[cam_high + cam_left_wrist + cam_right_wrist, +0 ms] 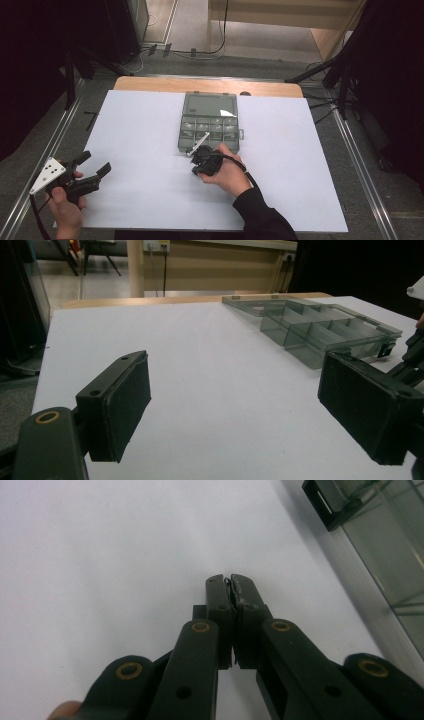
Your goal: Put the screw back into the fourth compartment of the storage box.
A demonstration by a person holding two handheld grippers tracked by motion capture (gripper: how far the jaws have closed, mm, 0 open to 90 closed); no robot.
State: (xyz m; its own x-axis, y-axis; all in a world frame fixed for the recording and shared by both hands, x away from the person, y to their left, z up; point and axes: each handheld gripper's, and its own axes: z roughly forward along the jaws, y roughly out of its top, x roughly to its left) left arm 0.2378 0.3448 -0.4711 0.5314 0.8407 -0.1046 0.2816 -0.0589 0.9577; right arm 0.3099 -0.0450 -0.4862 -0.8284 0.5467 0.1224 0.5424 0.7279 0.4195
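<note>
Matte black and blocky, the left hand-held gripper [95,171] hangs over the near left corner of the surface [150,150] with its jaws wide apart, nothing between the flat, faintly rough pads [127,402]; a pale three-cornered plate with drilled holes caps it. Further right, the right hand-held gripper [196,154] has its jaws pressed together, brass rivets glinting on the hinged arms, the tips low over the sheet just in front of the box [209,125]. That box is smoky clear plastic, rectangular, split into small compartments, its lid laid open flat behind. White and smooth, the surface shows a bare wooden edge at the back; grey floor, cables and dark curtains surround it.
</note>
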